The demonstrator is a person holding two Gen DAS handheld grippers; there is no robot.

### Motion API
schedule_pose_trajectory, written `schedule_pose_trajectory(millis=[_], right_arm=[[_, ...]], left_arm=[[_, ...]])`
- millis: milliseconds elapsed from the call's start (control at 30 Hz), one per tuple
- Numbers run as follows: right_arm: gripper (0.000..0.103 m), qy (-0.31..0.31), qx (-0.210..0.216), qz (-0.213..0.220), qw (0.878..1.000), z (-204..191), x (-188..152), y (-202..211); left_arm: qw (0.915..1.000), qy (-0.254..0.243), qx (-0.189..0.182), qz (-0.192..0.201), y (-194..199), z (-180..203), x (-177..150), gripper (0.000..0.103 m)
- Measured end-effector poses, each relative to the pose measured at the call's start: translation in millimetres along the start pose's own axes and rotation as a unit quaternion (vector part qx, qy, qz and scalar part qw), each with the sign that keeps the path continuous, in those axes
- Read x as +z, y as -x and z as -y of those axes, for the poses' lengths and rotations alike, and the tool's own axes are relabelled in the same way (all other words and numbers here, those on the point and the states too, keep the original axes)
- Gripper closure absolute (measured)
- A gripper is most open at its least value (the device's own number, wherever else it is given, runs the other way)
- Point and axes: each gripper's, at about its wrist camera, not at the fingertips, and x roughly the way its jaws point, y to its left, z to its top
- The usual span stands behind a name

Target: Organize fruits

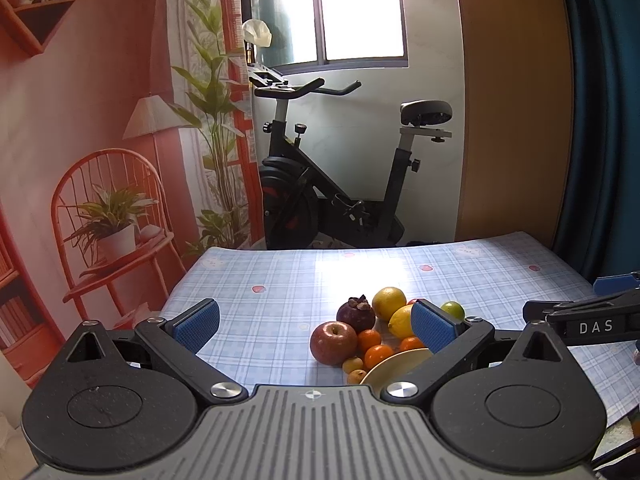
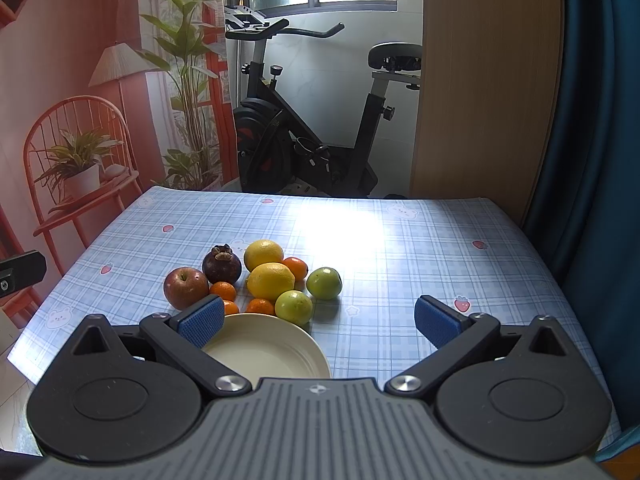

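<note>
Checked tablecloth (image 2: 400, 264); only right wrist shows green fruits (image 2: 324, 283).

My left camera sits low over the near edge of the worktop (image 1: 280, 276), facing the exercise bike (image 1: 332, 184) at 12 o'clock, with the fruit pile (image 1: 360, 332) near at 1 o'clock. My right camera looks the same way from further right; the pile (image 2: 256, 276) lies at 11 o'clock. Both views share the pile, the plate (image 2: 272, 352), the worktop and the bike.
</note>
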Motion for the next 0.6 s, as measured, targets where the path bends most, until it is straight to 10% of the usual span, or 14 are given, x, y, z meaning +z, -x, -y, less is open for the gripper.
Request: schedule_pose_trajectory(millis=[600], right_arm=[[0.000, 0.006, -0.004, 0.005, 1.000, -2.9, -0.9, 3.0]], left_arm=[[1.0000, 0.003, -0.007, 0.003, 2.3, 1.5, -0.8, 0.000]])
